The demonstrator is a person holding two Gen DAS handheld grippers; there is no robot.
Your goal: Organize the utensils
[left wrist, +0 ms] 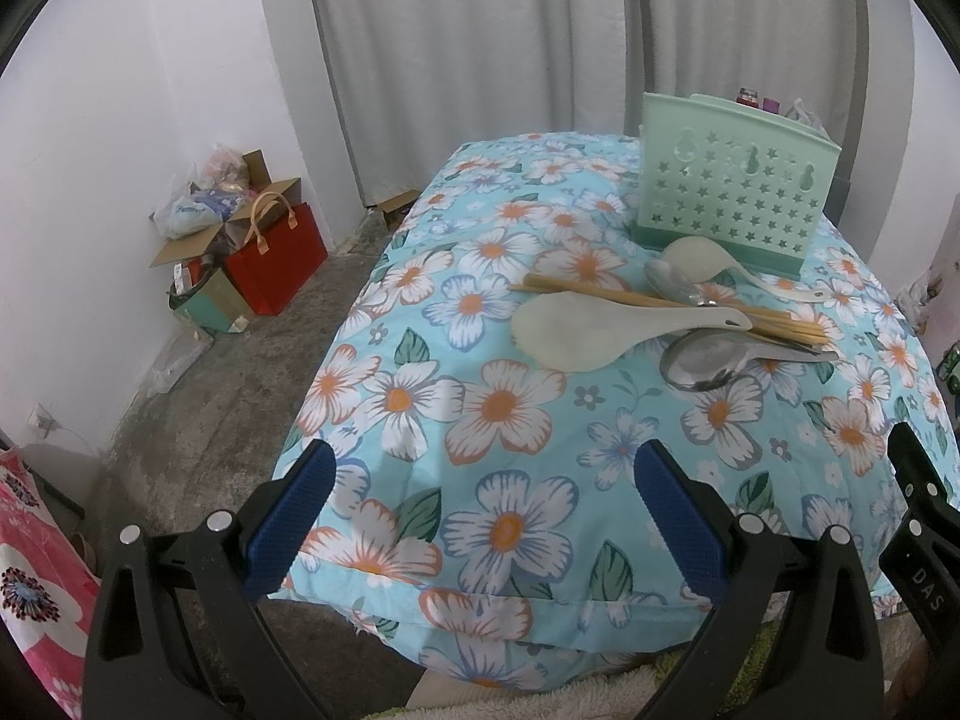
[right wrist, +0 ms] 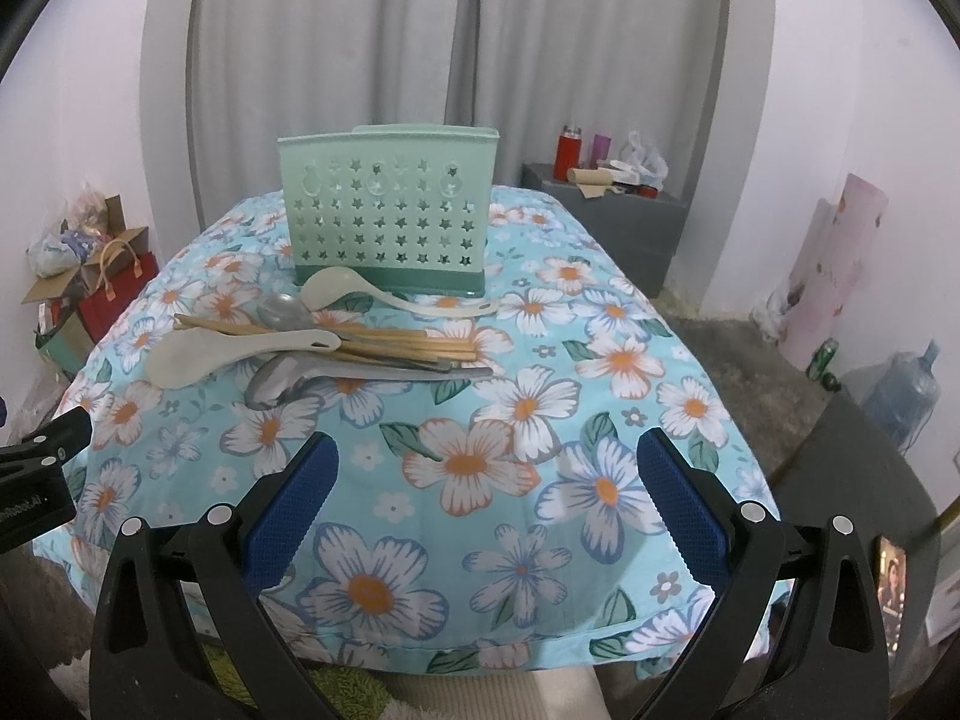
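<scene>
Right wrist | holder point(right wrist: 387, 210) mint, star-punched | utensils point(right wrist: 312, 342) piled | both grippers point(right wrist: 486, 510) wide apart, empty

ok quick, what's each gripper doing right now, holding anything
Left gripper: open, holding nothing.
Right gripper: open, holding nothing.

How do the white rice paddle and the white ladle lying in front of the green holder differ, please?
The rice paddle has a broad, flat blade and a short thick handle; the ladle has a rounder, cupped bowl and a long thin, curving handle. The paddle lies across the chopsticks, nearer the camera; the ladle lies beside the green holder. Both are off-white, lie flat, heads to the left.
</scene>
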